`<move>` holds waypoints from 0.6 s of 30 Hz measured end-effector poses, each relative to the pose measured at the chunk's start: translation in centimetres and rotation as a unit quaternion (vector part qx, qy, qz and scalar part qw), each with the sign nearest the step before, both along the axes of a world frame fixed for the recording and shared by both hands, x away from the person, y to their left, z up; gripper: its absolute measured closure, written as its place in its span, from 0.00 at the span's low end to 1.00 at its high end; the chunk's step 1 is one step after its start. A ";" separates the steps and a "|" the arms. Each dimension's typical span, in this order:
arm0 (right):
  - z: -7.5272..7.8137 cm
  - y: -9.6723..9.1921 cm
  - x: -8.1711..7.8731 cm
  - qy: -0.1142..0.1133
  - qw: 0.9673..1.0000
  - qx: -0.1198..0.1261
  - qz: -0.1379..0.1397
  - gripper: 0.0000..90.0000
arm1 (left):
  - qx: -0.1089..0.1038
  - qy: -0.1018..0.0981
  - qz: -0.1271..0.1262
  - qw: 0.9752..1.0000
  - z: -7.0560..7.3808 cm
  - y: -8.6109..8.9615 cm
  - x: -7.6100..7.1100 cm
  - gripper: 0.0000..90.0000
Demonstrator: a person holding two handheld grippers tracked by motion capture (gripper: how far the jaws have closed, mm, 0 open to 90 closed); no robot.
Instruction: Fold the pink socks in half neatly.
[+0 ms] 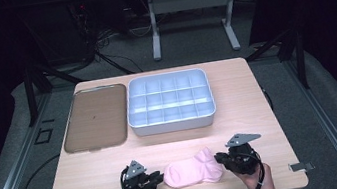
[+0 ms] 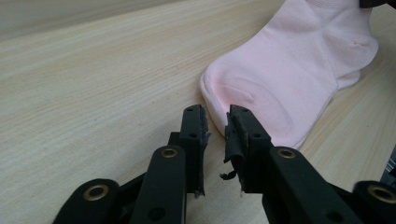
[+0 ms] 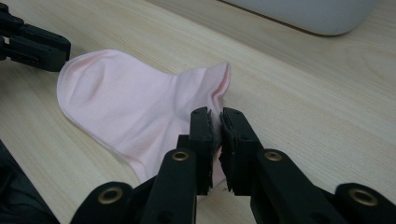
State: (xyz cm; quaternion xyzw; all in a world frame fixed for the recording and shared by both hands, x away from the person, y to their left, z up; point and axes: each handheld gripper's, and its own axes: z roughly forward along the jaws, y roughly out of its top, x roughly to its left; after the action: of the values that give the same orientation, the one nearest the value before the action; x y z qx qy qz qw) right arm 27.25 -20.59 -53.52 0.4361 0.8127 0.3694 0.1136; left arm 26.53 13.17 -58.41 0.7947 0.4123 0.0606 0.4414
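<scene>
Wooden table (image 1: 93,176), dark room behind. Brown tray (image 1: 94,118) far left; grey compartment box (image 1: 170,102) beside it, its cells bare. No legible writing. Pink sock (image 1: 193,170) flat near front edge, open tabletop around. Right gripper (image 3: 219,123) clamped on sock cuff. Left gripper (image 2: 215,123) at sock toe, jaws slightly apart, nothing between.

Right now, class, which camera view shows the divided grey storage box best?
The high view: the grey box shows whole, all its compartments visible, beside the brown tray. The right gripper view catches just a bit of its wall at the top edge.
</scene>
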 end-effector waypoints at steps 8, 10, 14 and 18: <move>0.8 0.8 -0.3 -0.011 1.000 -0.008 0.013 0.92 | -0.002 0.002 -0.002 1.000 0.1 -0.2 0.3 0.77; 1.1 1.0 -0.4 -0.010 1.000 -0.010 0.017 0.92 | -0.003 0.004 -0.003 1.000 0.0 -0.3 0.3 0.79; 1.5 1.6 -0.5 -0.014 1.000 -0.012 0.023 0.92 | 0.003 0.003 -0.010 1.000 -0.1 -0.5 0.4 0.90; 2.0 2.5 -0.7 -0.020 0.999 -0.013 0.040 0.92 | 0.008 0.006 -0.009 1.000 -0.5 -0.7 0.4 0.96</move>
State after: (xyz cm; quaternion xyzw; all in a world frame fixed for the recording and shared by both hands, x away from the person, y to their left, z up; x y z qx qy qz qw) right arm 26.54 -18.07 -51.50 0.3947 0.8316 0.3717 0.1203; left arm 26.95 12.46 -58.94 0.8020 0.4074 0.0553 0.4332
